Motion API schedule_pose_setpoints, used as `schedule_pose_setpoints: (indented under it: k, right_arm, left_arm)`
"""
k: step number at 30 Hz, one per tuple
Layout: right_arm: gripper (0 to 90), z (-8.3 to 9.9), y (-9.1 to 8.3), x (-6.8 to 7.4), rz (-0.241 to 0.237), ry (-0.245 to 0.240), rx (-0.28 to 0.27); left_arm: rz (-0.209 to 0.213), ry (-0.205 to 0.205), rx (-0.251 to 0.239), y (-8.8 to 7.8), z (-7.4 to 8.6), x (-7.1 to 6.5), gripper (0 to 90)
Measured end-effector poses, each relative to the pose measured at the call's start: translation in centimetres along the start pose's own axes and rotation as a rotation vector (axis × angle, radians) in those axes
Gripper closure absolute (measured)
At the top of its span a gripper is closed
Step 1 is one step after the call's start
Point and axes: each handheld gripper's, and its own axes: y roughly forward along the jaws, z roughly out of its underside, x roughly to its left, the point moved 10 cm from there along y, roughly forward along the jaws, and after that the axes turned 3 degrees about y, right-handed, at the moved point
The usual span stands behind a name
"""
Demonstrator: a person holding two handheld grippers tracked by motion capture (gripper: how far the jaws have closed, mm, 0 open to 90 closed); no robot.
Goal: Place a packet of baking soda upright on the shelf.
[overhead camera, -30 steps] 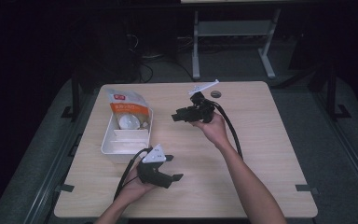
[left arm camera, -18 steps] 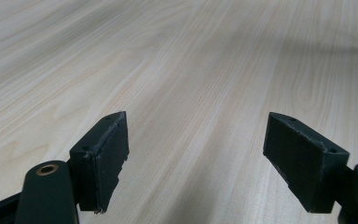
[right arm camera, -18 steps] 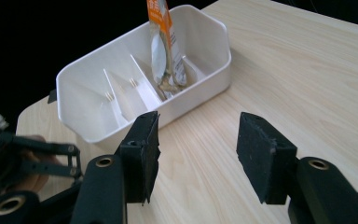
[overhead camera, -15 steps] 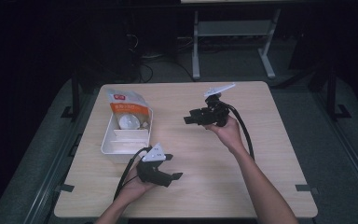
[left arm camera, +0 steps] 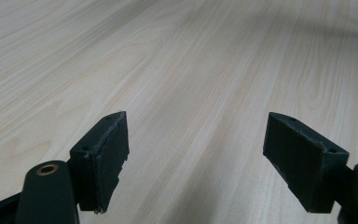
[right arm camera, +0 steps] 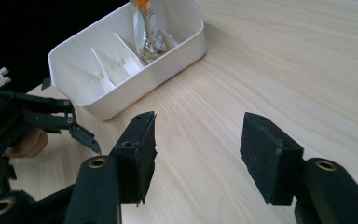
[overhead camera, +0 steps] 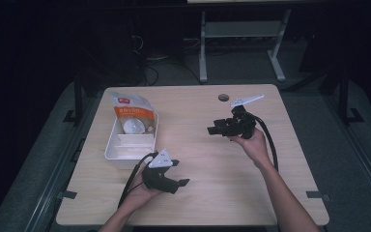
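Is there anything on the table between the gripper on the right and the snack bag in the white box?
Nothing visible. Between the right gripper and the snack bag lies bare table, though the bag sits inside the white box, behind its wall. The gripper's jaws are open and hold nothing.

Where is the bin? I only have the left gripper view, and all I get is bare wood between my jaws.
Observer: The white bin sits on the table's left side, just beyond the left gripper in the high view.
Operator: Anything in it?
Observer: An orange-and-white pouch stands in its far compartment; the nearer compartments look empty.
Operator: And my other hand?
Observer: The right gripper is held over the table's right half, pointing towards the bin. Its jaws have just been opening, with nothing between them.
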Motion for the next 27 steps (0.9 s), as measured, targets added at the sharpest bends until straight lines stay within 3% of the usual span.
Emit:
schedule_pose_setpoints:
  k: [27]
  right_arm:
    - [39.8, 6.3, -5.9, -1.2, 0.059, 0.042, 0.01]
  left_arm:
    - [-0.016, -0.011, 0.001, -0.1, 0.0, 0.4, 21.8]
